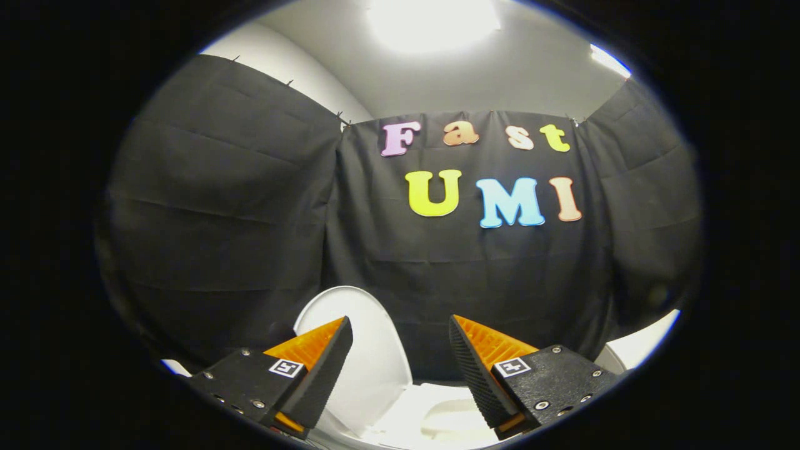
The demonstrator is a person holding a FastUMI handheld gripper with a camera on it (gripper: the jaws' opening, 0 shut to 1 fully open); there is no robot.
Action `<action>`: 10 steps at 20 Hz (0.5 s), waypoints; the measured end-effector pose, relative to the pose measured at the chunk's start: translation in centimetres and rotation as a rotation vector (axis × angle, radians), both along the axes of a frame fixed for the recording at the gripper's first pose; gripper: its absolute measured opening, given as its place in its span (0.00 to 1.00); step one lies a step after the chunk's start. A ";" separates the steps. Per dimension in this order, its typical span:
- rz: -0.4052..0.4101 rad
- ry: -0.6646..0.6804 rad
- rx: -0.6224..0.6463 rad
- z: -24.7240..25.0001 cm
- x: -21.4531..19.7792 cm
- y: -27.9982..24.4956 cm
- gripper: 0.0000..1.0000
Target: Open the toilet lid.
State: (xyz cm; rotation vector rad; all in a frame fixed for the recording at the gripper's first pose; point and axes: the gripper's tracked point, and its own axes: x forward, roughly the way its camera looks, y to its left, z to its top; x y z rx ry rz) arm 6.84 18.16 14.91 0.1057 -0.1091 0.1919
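The white toilet lid stands raised, close to upright, just beyond my left finger and leaning toward the black cloth wall. Below it, between and under the fingers, lies the white toilet seat and bowl rim. My gripper is open, its two black and orange fingers spread wide with nothing between them. The left fingertip overlaps the lid's lower left part in the picture; whether it touches the lid I cannot tell.
Black cloth closes the booth behind and on both sides of the toilet. A white surface shows low beyond the right finger. A bright ceiling lamp glares overhead.
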 end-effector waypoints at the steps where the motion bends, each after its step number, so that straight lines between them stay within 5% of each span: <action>1: -0.019 -0.006 0.005 -0.1 -0.1 -1.1 0.95; 10: -0.125 0.027 0.039 -4.0 -1.3 -11.0 0.95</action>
